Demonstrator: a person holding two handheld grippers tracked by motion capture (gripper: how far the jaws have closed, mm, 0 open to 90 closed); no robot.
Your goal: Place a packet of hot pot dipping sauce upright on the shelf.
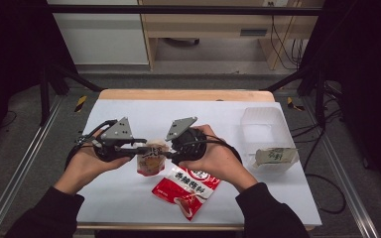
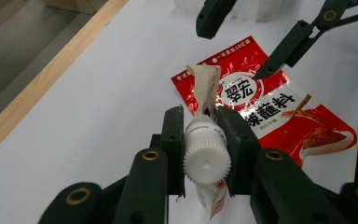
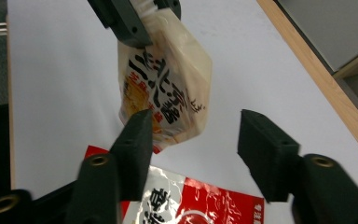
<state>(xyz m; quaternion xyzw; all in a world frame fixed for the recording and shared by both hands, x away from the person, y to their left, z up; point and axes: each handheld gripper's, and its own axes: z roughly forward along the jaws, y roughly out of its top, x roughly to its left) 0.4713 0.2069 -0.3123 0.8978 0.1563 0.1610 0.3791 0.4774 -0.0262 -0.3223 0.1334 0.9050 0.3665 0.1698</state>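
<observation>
Pouch held by its cap, right claw let go

Pouch [image 3: 165, 88] is the landmark here: a small spouted sauce pouch, hanging in the air just above the counter [image 1: 129, 193]. My left claw [image 2: 204, 140] is clamped on its white screw cap [image 2: 206, 156], pads pressing both sides, so the bag dangles below. My right claw [image 3: 193, 144] stands with its jaws apart just beside the pouch's lower end, touching nothing that I can see. I judge the step in hand is the handover or uncapping of the pouch; next I would need the right claw to close on the pouch body while the left keeps the cap steady. Below the pouch lies a red seasoning packet [image 1: 186, 186], flat. Well to the right of the pouch sits a clear plastic tub [image 1: 263, 124], with one pale packet [image 1: 276, 155] resting at its near end.
</observation>
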